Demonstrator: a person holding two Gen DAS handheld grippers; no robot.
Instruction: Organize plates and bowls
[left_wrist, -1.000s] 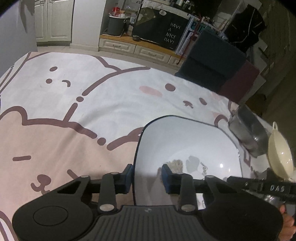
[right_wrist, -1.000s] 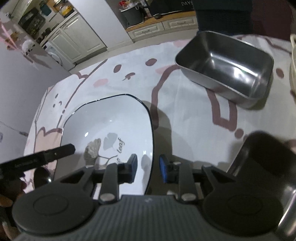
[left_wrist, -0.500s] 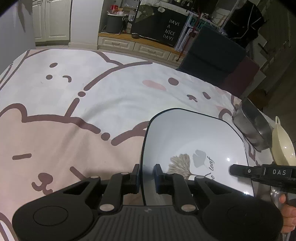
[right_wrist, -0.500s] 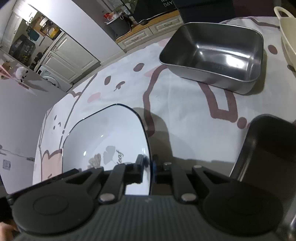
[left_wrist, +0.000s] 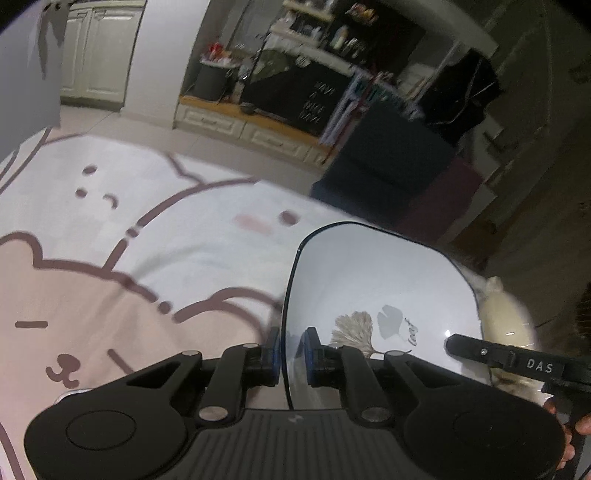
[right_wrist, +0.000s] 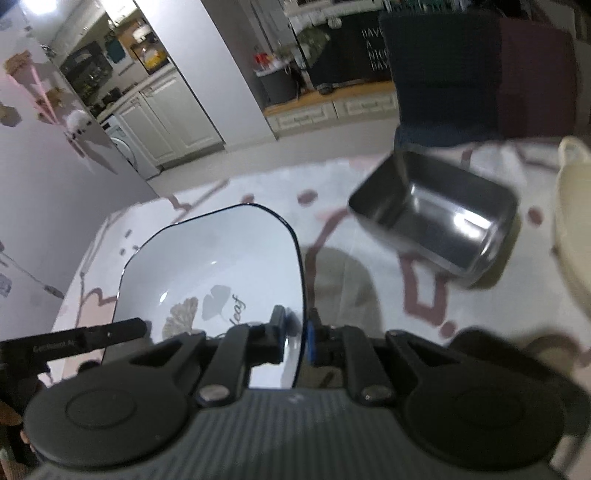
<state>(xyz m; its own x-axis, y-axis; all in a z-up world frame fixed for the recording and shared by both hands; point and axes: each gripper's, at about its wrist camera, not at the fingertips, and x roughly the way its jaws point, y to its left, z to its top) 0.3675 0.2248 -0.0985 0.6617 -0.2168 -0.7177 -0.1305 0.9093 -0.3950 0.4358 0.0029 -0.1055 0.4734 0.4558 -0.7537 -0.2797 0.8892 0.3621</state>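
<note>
A white squarish plate (left_wrist: 369, 288) with a dark rim and a leaf print hangs just above the bear-print cloth, its shadow beneath it in the right wrist view. My left gripper (left_wrist: 291, 350) has the plate's left rim between its blue pads, and its jaws are still closing on it. My right gripper (right_wrist: 297, 336) is shut on the opposite rim of the plate (right_wrist: 207, 266). Each gripper's black finger shows at the far side of the plate in the other's view.
A rectangular steel tray (right_wrist: 436, 221) sits on the cloth (left_wrist: 147, 240) beyond the plate's right side. A cream bowl (right_wrist: 572, 229) with a handle stands right of it. Something dark and blurred lies by my right gripper. Dark chairs stand at the table's far edge.
Both grippers closed from open onto opposite rims of the plate. Then they rose, lifting the plate off the cloth, and both views tilted up toward the room.
</note>
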